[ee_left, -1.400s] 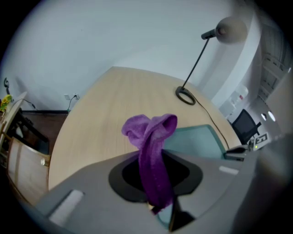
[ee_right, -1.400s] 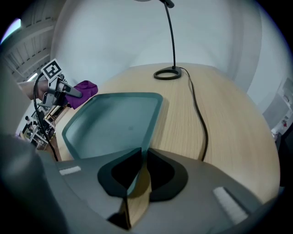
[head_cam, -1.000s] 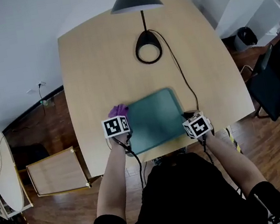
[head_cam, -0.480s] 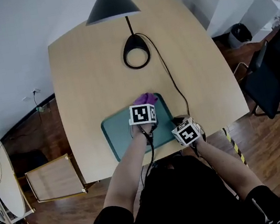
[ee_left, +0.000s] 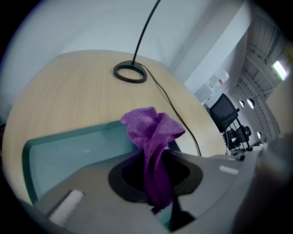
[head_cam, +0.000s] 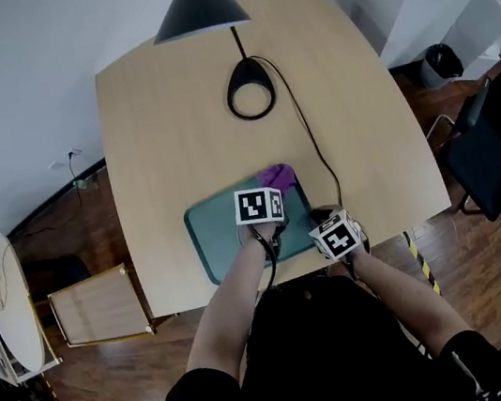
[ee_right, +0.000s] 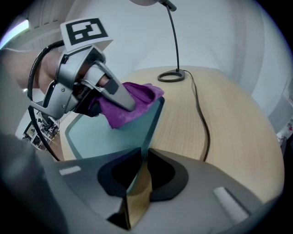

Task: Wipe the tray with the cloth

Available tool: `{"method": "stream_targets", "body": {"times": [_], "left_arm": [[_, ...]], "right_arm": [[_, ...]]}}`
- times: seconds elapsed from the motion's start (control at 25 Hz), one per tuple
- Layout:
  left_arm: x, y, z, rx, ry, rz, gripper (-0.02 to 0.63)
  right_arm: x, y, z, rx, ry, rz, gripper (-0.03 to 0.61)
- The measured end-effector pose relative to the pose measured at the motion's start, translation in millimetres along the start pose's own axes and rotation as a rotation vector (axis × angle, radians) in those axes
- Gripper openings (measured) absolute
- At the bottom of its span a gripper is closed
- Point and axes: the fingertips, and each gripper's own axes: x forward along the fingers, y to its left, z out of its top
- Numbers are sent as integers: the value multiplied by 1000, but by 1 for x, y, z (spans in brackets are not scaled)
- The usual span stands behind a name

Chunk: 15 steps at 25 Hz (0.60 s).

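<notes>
A teal tray (head_cam: pixel 213 234) lies near the front edge of the wooden table (head_cam: pixel 172 132). My left gripper (head_cam: pixel 266 192) is over the tray's far right corner, shut on a crumpled purple cloth (head_cam: pixel 277 178). In the left gripper view the cloth (ee_left: pixel 153 132) runs up from between the jaws of the left gripper (ee_left: pixel 154 180) and bunches over the tray (ee_left: pixel 68 151). My right gripper (head_cam: pixel 317 219) holds the tray's near right edge. In the right gripper view the tray's rim (ee_right: pixel 153 123) stands pinched in the right gripper (ee_right: pixel 137 178), with the cloth (ee_right: pixel 137 98) beyond.
A desk lamp's ring base (head_cam: pixel 251 99) sits at the table's far middle, its dark shade (head_cam: pixel 197 4) above. Its black cable (head_cam: pixel 320 159) runs down the table just right of the tray. A dark chair (head_cam: pixel 498 144) stands right of the table, a small wooden table (head_cam: pixel 98 311) left.
The left gripper has carried the cloth from the tray's far left corner across to its far right corner. The right gripper has kept its hold on the tray's edge.
</notes>
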Motion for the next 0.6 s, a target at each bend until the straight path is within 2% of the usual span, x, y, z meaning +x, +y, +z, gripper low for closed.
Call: {"method": "stream_targets", "body": {"times": [0.44,0.6], "left_arm": [[-89,145,-69,-198,-82,95,100],[-109,178,-84,-236,-101,125,100]], "right_arm": [[9,-15,-12,24,38,-49,48],[10,-16,-8,29,26,-57,48]]}}
